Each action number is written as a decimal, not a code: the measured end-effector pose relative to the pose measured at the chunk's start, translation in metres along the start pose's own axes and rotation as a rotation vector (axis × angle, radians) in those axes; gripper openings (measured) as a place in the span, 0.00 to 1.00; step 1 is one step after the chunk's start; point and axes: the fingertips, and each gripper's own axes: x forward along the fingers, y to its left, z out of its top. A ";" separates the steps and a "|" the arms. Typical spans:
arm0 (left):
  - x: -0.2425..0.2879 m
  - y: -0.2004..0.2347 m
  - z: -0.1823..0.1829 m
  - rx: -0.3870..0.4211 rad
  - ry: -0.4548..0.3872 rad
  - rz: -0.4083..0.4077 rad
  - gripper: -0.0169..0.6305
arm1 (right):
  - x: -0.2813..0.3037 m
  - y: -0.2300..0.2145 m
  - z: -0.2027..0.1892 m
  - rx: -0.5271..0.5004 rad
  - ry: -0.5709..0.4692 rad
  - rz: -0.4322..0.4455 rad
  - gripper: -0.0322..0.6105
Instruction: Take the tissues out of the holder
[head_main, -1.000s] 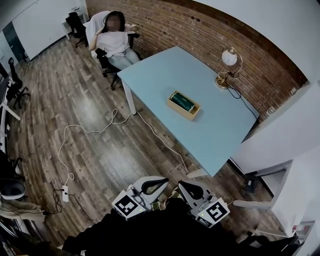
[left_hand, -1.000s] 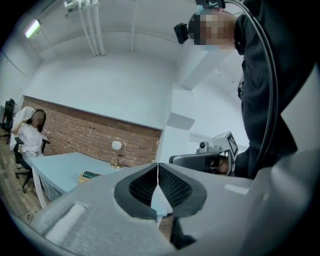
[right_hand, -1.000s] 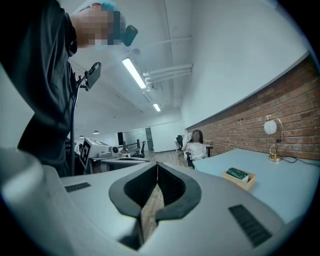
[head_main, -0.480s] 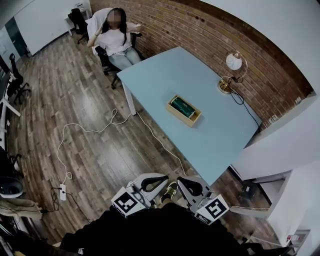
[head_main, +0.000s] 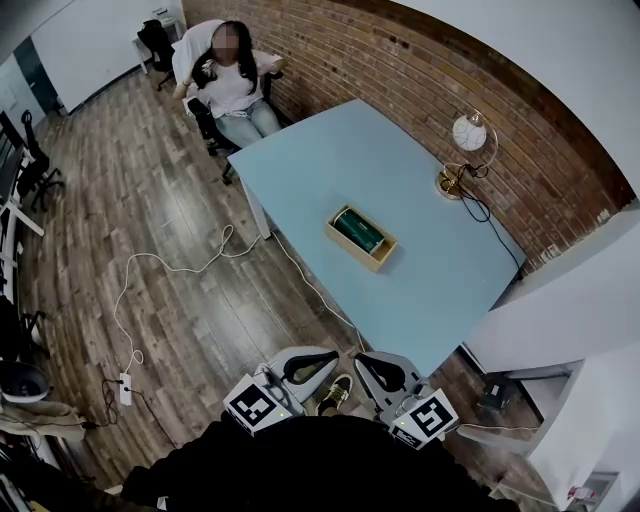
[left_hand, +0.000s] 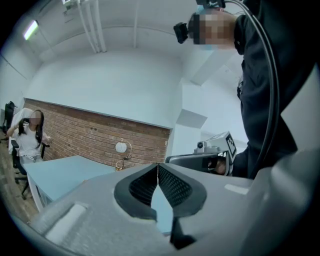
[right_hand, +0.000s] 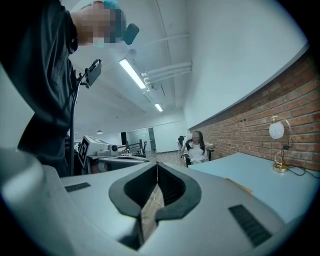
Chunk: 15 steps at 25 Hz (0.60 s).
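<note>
A wooden holder (head_main: 381, 258) stands near the middle of the light blue table (head_main: 420, 190), with a green pack of tissues (head_main: 358, 230) lying in it. Both grippers are held low at the bottom of the head view, over the wooden floor and well short of the table. My left gripper (head_main: 322, 360) (left_hand: 158, 165) is shut, its tips meeting with nothing between them. My right gripper (head_main: 365, 362) (right_hand: 157, 163) is shut and empty too. Each gripper view shows the other gripper alongside.
A lamp with a round white shade (head_main: 464, 140) stands at the table's far side by the brick wall. A person sits in a chair (head_main: 228, 80) at the table's far end. A white cable (head_main: 170, 265) and a power strip (head_main: 124, 388) lie on the floor to the left.
The table and holder have slid lower in the head view and sit a little closer to both grippers. Both grippers stay shut side by side.
</note>
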 end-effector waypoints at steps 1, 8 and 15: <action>0.006 0.002 0.002 0.003 0.001 0.002 0.04 | 0.000 -0.005 0.001 0.001 -0.001 0.003 0.06; 0.038 0.013 0.010 0.016 0.010 0.032 0.04 | -0.006 -0.038 0.008 0.014 -0.011 0.027 0.06; 0.062 0.017 0.015 0.028 0.012 0.050 0.04 | -0.013 -0.071 0.012 0.010 -0.026 0.020 0.06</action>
